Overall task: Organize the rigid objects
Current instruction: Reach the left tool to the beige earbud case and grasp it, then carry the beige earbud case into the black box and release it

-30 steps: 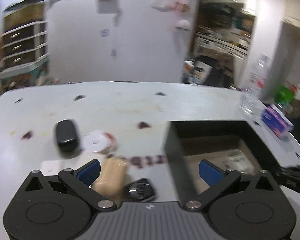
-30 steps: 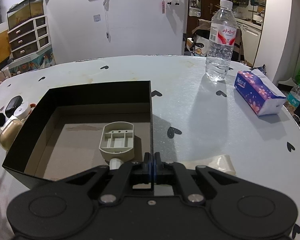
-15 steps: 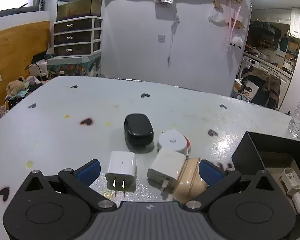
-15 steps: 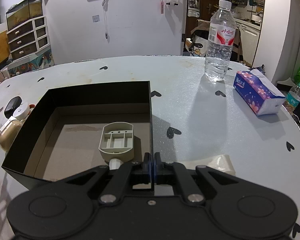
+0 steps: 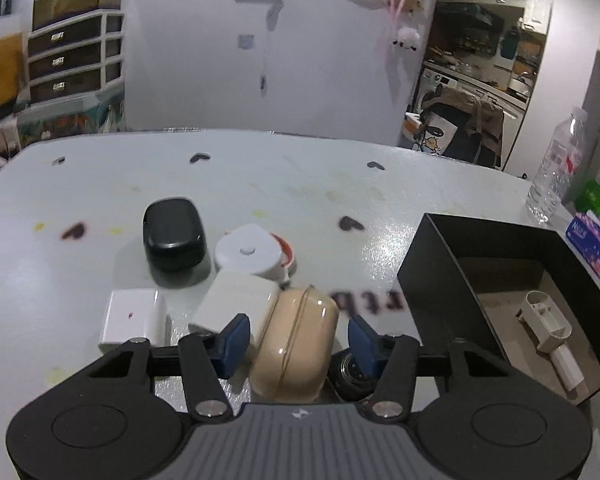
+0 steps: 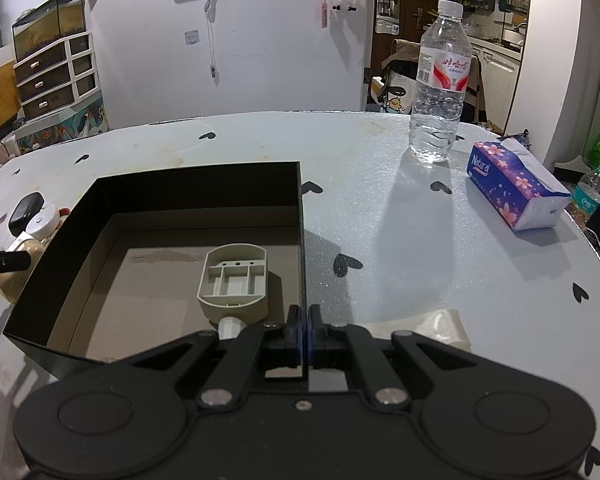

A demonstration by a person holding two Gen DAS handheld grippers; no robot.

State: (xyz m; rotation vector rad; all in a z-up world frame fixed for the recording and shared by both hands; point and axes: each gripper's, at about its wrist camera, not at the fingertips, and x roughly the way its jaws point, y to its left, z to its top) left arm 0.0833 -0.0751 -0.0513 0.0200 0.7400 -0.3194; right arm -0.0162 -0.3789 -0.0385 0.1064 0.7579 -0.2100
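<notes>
A pale desk (image 6: 400,216) printed with small dark hearts sits in a cluttered room with a white wall, a drawer unit (image 6: 56,76) and a kitchen doorway behind.

On it stand one water bottle (image 6: 440,80) and one tissue pack (image 6: 512,188), near each other at the far right, and one black box (image 6: 204,196), open-topped, holding a single grey plastic holder (image 6: 236,280).

Left of the box lies a tight cluster: two white chargers (image 5: 134,318) side by side, one black case (image 5: 172,238), one round white piece (image 5: 250,252) and one beige case (image 5: 296,340), the beige case touching a charger.

The left hand-held gripper (image 5: 298,338) is closing, its blue pads either side of the beige case but not yet pressing on it. The right hand-held gripper (image 6: 304,330) is fully closed over the box's near corner, holding nothing.
</notes>
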